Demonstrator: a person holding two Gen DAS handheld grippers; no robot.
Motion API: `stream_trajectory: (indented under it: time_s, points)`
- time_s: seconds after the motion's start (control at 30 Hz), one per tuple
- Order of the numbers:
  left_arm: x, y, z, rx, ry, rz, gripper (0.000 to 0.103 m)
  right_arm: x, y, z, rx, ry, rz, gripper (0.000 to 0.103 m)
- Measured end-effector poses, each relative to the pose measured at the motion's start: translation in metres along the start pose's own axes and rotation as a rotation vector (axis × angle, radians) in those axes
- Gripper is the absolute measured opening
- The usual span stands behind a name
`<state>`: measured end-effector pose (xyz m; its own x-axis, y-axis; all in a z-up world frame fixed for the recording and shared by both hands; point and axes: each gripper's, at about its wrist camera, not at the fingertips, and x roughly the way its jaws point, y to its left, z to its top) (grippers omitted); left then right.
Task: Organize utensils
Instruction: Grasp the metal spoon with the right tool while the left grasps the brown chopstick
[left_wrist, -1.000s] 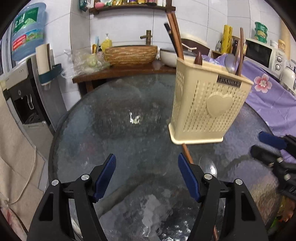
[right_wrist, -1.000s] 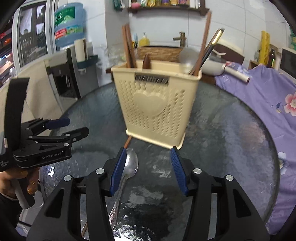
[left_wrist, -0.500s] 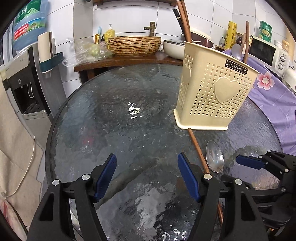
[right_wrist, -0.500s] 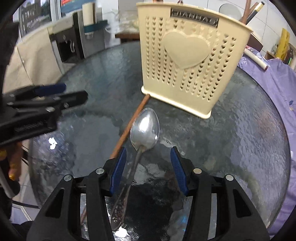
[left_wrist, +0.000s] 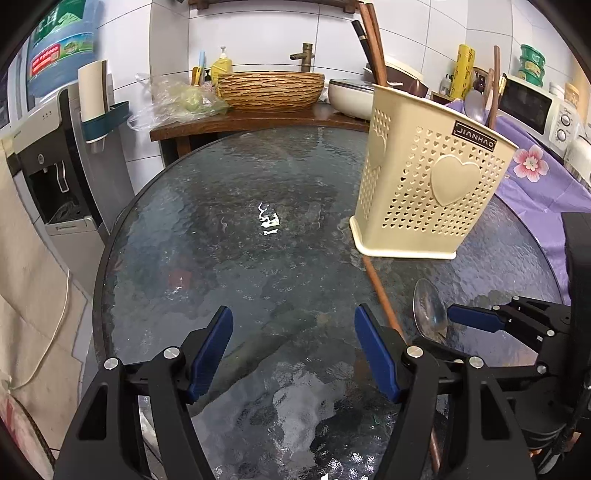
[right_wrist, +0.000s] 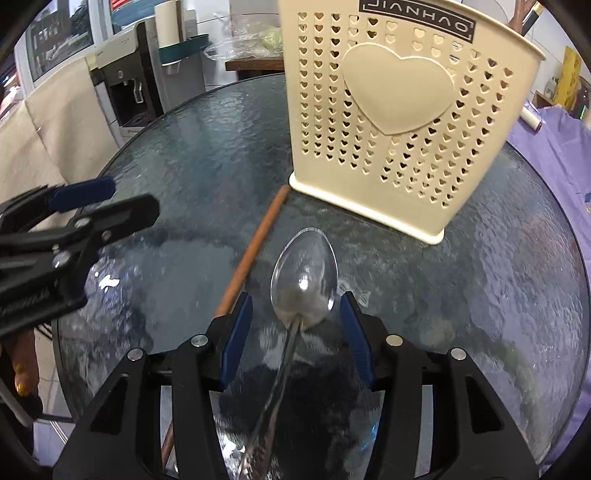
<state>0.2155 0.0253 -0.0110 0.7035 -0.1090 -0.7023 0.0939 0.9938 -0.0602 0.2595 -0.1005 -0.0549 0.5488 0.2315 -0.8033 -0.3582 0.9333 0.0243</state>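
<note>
A metal spoon (right_wrist: 304, 273) lies on the round glass table (right_wrist: 207, 155), bowl toward the cream utensil holder (right_wrist: 399, 122). Just left of it lies a brown chopstick (right_wrist: 255, 251). My right gripper (right_wrist: 295, 306) is open and low over the spoon, one pad on each side of the bowl's base, neither pressing. The holder (left_wrist: 428, 192) stands upright with chopsticks and a spoon in it. My left gripper (left_wrist: 291, 325) hangs open over bare glass, left of the chopstick (left_wrist: 380, 291) and spoon (left_wrist: 428, 310). The right gripper (left_wrist: 448, 328) shows at that view's right edge.
Behind the table stands a wooden counter (left_wrist: 258, 120) with a woven basin (left_wrist: 271, 90) and a white pot. A water dispenser (left_wrist: 55, 162) is at the left. Purple flowered cloth (left_wrist: 543, 184) and a microwave (left_wrist: 532, 103) lie to the right.
My right gripper has come down and forward, from short of the spoon to straddling its bowl; the holder now fills the upper view. The left gripper has stayed open in place.
</note>
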Motion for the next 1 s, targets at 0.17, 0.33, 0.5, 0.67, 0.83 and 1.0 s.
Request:
stream_trajectory:
  time_s: [0.17,0.33,0.5,0.67,0.83,1.0]
  points:
    - [0.002,0.006,0.004,-0.025,-0.002,0.009,0.066,0.006,0.005,0.011,0.021,0.002,-0.022,0.048]
    - [0.006,0.001,0.006,-0.018,0.008,0.005,0.066,0.007,0.003,0.012,0.024,-0.006,-0.013,0.038]
    - [0.014,-0.015,0.007,0.008,0.030,-0.022,0.066,0.002,-0.011,0.007,0.059,-0.009,-0.004,0.038]
    - [0.025,-0.030,0.007,0.043,0.056,-0.017,0.064,-0.007,-0.034,-0.004,0.101,-0.007,-0.020,0.038]
    - [0.039,-0.034,0.006,0.054,0.089,0.020,0.058,-0.012,-0.046,-0.011,0.122,-0.012,-0.027,0.038]
    - [0.050,-0.037,0.003,0.065,0.126,0.032,0.040,-0.015,-0.051,-0.016,0.134,-0.017,-0.020,0.038]
